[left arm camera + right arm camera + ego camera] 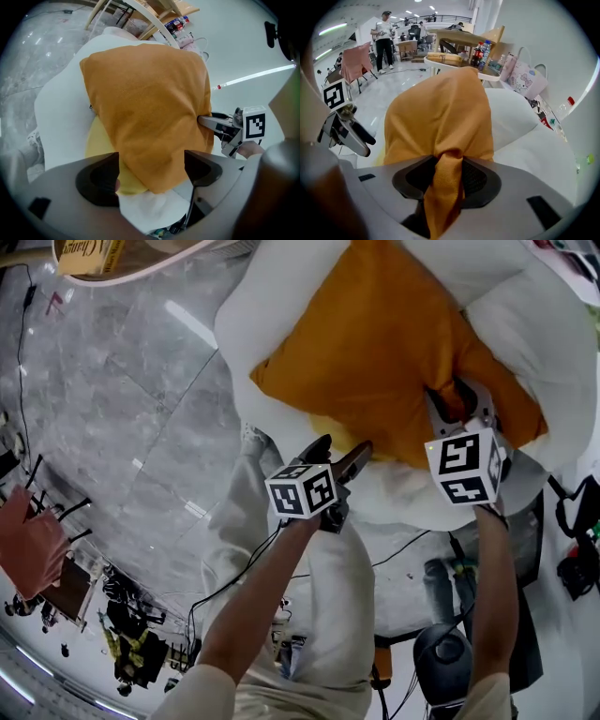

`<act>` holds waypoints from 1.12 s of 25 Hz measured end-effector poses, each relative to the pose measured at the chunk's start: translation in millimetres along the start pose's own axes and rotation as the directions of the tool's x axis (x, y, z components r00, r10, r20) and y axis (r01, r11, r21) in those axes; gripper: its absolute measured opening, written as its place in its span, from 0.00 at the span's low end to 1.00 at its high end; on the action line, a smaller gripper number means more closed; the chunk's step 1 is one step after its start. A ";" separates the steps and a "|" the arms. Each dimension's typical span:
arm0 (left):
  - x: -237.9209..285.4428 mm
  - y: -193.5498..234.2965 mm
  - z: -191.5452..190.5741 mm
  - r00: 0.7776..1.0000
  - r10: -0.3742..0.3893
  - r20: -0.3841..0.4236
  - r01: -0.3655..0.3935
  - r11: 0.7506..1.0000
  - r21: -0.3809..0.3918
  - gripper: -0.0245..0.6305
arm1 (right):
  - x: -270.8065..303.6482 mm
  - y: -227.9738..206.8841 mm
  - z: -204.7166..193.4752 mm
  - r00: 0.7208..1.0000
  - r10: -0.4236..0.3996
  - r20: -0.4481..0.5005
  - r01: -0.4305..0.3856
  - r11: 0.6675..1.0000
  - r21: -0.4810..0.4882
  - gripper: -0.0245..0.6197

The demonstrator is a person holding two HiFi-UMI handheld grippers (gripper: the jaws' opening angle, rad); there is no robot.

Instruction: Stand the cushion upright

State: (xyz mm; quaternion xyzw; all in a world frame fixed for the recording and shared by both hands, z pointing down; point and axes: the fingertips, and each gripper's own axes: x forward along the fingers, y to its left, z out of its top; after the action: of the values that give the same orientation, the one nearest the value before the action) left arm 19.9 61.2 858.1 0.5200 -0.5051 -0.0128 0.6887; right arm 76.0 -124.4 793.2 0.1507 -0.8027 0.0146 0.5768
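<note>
**Quick look at our rig**

We've got a grey-bodied left gripper (342,454) and right gripper (459,401), both with black pads (98,180). Each carries a white marker cube (302,490) with black squares. A thin black cable (239,579) runs off the left one. We're wearing pale trousers (328,606) and short light sleeves (192,697).
</note>
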 end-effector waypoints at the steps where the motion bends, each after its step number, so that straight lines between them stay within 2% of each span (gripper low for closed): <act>1: 0.3 0.3 0.3 1.000 0.000 0.000 0.000 1.000 0.002 0.72 | -0.5 3.0 0.7 1.000 0.000 0.000 0.000 1.000 -0.015 0.29; 3: 3.6 0.1 0.1 1.000 -0.004 -0.001 0.004 1.000 0.001 0.69 | -4.9 4.8 0.0 1.000 0.006 0.014 -0.006 1.000 0.006 0.18; 5: 7.6 1.0 -3.0 1.000 -0.017 -0.009 0.017 1.000 -0.018 0.66 | -12.9 5.4 -1.4 0.999 0.024 0.045 -0.028 0.997 0.076 0.14; 6: 9.1 2.7 -4.9 1.000 -0.025 -0.015 0.024 0.999 -0.034 0.57 | -17.6 6.3 -0.9 0.997 0.035 0.062 -0.042 0.993 0.109 0.13; 7: 10.7 5.5 -5.8 0.999 -0.028 -0.019 0.027 0.998 -0.049 0.52 | -22.9 6.5 0.5 0.996 0.042 0.077 -0.052 0.990 0.134 0.13; 10: 14.2 13.9 -4.9 1.000 -0.025 -0.016 0.023 0.998 -0.066 0.52 | -43.1 7.2 7.3 0.993 0.048 0.112 -0.067 0.982 0.175 0.12; 14: 17.5 16.2 -7.3 0.997 -0.068 -0.023 0.066 0.995 -0.071 0.54 | -68.1 22.4 13.5 0.988 0.054 0.141 -0.081 0.978 0.192 0.08; 18: 30.1 25.5 -9.4 0.994 -0.106 0.024 0.109 0.982 -0.154 0.60 | -78.6 36.3 13.7 0.987 0.056 0.148 -0.085 0.976 0.201 0.08; 21: 43.1 23.6 0.0 0.987 -0.143 0.073 0.152 0.977 -0.148 0.60 | -73.9 31.3 15.4 0.988 0.048 0.146 -0.079 0.973 0.216 0.08; 23: 51.4 17.9 7.6 0.984 -0.158 0.082 0.166 0.981 -0.104 0.50 | -67.5 27.2 14.2 0.989 0.047 0.142 -0.078 0.972 0.222 0.08; 25: 59.0 12.8 13.8 0.987 -0.145 0.070 0.150 0.986 -0.073 0.30 | -60.6 24.2 11.4 0.990 0.044 0.136 -0.073 0.973 0.219 0.08; 27: 59.6 6.7 15.1 0.994 -0.097 0.047 0.097 0.995 -0.014 0.15 | -57.2 22.6 10.4 0.991 0.036 0.130 -0.062 0.977 0.204 0.08; 28: 56.8 3.7 13.3 0.998 -0.058 0.037 0.057 0.997 0.043 0.10 | -57.2 22.5 10.4 0.991 0.029 0.129 -0.054 0.978 0.200 0.08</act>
State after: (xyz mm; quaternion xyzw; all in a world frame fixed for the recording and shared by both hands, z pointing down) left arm 36.4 22.8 898.9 0.5482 -0.5031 -0.0319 0.6674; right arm 77.1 -92.1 739.9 0.1926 -0.8346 0.0991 0.5066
